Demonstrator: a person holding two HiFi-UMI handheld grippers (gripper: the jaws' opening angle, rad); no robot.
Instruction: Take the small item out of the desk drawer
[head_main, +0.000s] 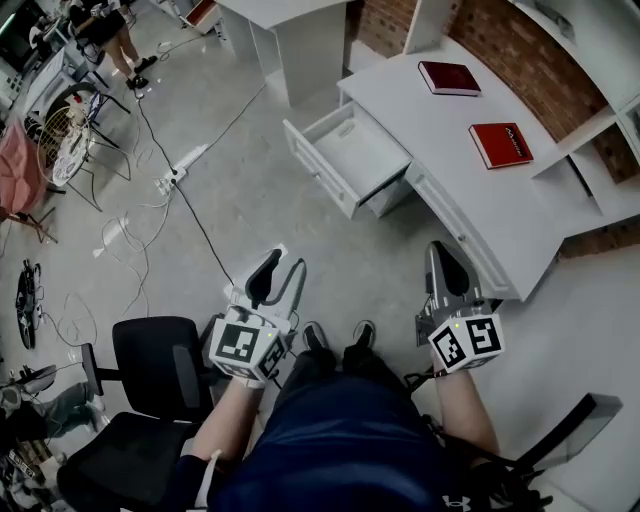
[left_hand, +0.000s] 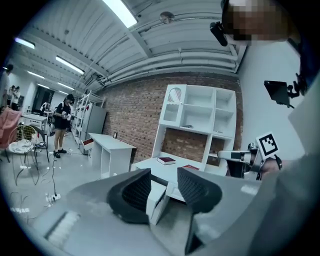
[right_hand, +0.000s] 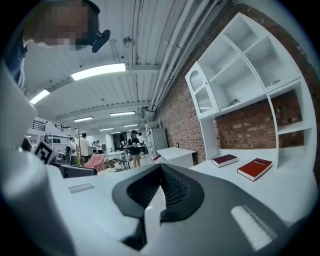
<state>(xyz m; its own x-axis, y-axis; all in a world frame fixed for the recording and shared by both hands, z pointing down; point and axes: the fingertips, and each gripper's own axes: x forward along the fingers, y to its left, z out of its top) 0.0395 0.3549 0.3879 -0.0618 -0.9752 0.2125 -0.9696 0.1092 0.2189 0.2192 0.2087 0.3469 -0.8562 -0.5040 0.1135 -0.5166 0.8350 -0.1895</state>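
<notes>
Small item: not discernible in open desk drawer (head_main: 352, 158), pulled from desk (head_main: 440, 130) front edge; drawer ahead, well apart from both grippers, neither clearly nearer; left gripper (head_main: 283, 265) jaws apart, empty; right gripper (head_main: 441, 252) jaws together

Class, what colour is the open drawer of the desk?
White. The drawer shows best in the head view.

Counter (head_main: 480, 215): white, set against a brick wall.
Drawer (head_main: 350, 155): pulled open from the counter's front.
Far book (head_main: 450, 77): red, flat on the counter.
Near book (head_main: 500, 143): red, mid-counter.
Left gripper (head_main: 272, 268): well apart from the counter.
Right gripper (head_main: 441, 258): near the counter's front edge.
Office chair (head_main: 150, 360): black, well apart from the counter.
</notes>
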